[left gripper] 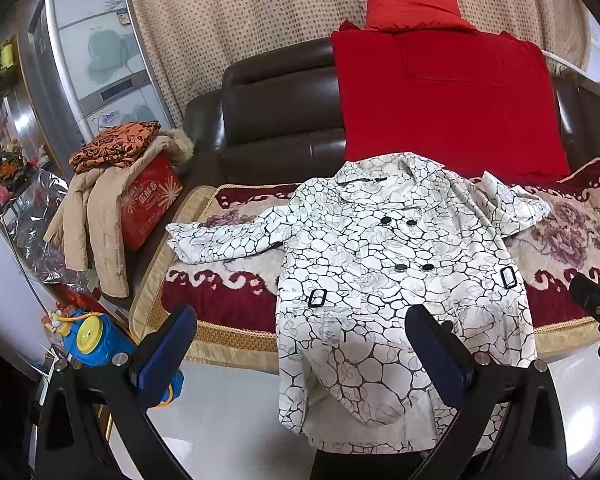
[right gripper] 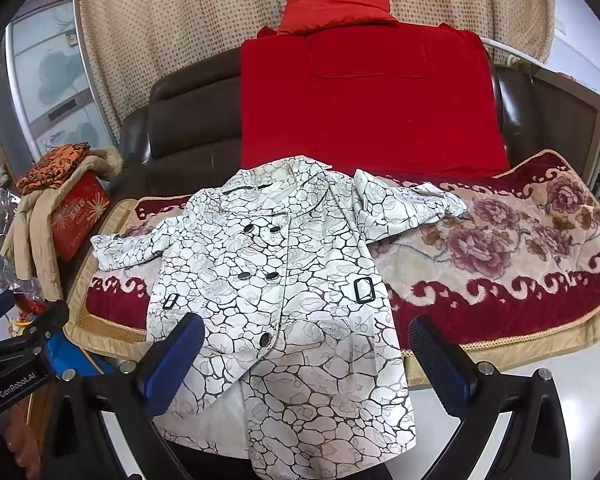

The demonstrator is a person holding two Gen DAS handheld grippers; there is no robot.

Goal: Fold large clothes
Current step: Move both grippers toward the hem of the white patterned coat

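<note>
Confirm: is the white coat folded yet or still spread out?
Spread: the white coat lies front-up on the sofa blanket, both sleeves out sideways, hem overhanging.

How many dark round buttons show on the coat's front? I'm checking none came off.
5 on the coat: upper pair, middle pair, one lower. A sixth may be hidden under the overlap.

A dark brown leather sofa (left gripper: 276,120) with a floral red-and-cream seat cover (right gripper: 500,256) stood against a dotted beige curtain (left gripper: 240,12), a silver refrigerator (left gripper: 96,56) to its left, over a glossy pale tile floor (left gripper: 228,408).
</note>
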